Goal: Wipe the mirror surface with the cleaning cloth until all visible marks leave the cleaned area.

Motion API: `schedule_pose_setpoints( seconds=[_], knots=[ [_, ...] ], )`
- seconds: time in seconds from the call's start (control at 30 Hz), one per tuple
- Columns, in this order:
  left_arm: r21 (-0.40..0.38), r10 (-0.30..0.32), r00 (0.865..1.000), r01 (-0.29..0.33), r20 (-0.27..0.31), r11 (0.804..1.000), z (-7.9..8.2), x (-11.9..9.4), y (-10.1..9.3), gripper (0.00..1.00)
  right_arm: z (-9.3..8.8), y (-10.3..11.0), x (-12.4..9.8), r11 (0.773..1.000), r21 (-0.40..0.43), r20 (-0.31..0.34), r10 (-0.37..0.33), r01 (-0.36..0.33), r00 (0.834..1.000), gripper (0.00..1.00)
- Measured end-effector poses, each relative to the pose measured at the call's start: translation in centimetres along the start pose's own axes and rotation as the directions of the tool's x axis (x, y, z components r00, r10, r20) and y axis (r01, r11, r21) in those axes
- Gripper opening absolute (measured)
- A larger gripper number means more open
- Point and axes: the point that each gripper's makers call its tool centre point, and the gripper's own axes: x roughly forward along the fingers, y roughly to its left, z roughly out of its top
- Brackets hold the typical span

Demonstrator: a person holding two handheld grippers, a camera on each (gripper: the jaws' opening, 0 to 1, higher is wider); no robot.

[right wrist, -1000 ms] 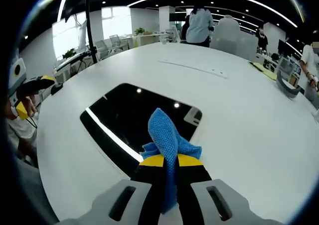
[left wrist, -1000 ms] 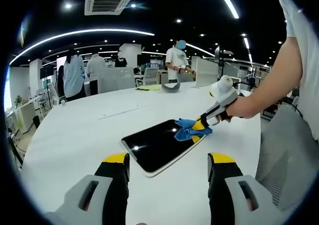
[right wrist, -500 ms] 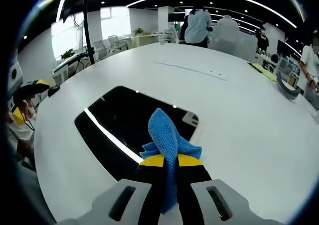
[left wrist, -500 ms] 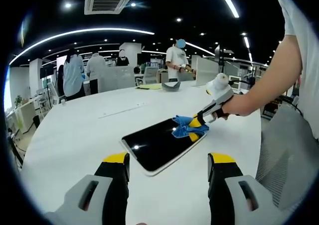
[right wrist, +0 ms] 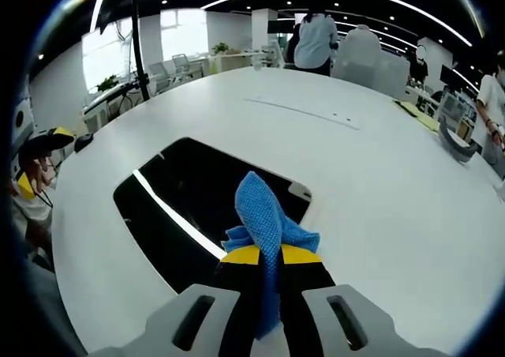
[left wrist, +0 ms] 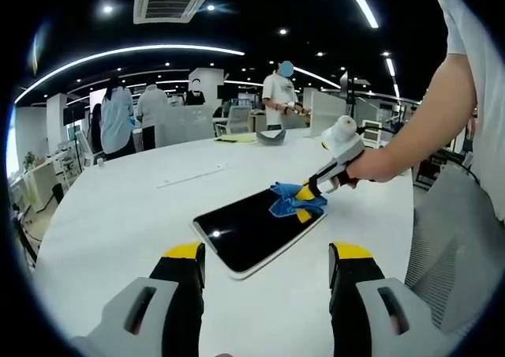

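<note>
A dark rectangular mirror [left wrist: 252, 229] [right wrist: 197, 203] lies flat on the round white table [left wrist: 118, 215] [right wrist: 394, 207]. My right gripper [right wrist: 268, 254] [left wrist: 309, 189] is shut on a blue cleaning cloth [right wrist: 264, 215] [left wrist: 290, 200] and presses it onto the mirror near its far right end, as the left gripper view has it. My left gripper [left wrist: 267, 264] hovers open just short of the mirror's near corner, nothing between its yellow-tipped jaws. It also appears at the left edge of the right gripper view, left gripper [right wrist: 39, 148].
Several people stand beyond the far side of the table [left wrist: 118, 120] [right wrist: 316, 41]. A grey curved object [left wrist: 271, 137] [right wrist: 454, 136] and yellow sheets [left wrist: 237, 139] lie at the table's far edge. A grey mesh chair [left wrist: 450, 238] is close on the right.
My right gripper has slid the blue cloth along the mirror, up and to the left in the left gripper view. The left gripper has stayed still.
</note>
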Motion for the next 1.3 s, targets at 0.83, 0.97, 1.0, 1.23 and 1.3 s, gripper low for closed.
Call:
schedule_pose_setpoints(
  seconds=[0.83, 0.97, 1.0, 1.23, 1.3],
  knots=[
    [-0.005, 0.011, 1.000, -0.011, -0.003, 1.000, -0.1, 0.2, 0.4, 0.63, 0.9, -1.0, 1.0, 1.000, -0.012, -0.001, -0.001, 0.001, 1.000, 0.02],
    [-0.005, 0.011, 1.000, -0.011, -0.001, 1.000, 0.0, 0.4, 0.5, 0.63, 1.1, -1.2, 1.3, 1.000, -0.006, 0.002, -0.003, 0.003, 1.000, 0.02],
    [-0.004, 0.010, 1.000, -0.010, -0.001, 1.000, 0.0, 0.4, 0.5, 0.63, 1.2, -1.3, 1.3, 1.000, -0.004, 0.004, -0.004, 0.004, 1.000, 0.02],
    [-0.001, 0.005, 1.000, -0.005, -0.004, 1.000, 0.0, 0.4, 0.5, 0.63, 1.6, -1.7, 1.8, 1.000, -0.003, 0.007, -0.010, 0.010, 1.000, 0.02],
    [-0.001, 0.006, 1.000, -0.006, -0.004, 1.000, 0.0, 0.5, 0.6, 0.63, 1.7, -1.9, 1.9, 1.000, -0.002, 0.006, -0.013, 0.013, 1.000, 0.02]
  ],
)
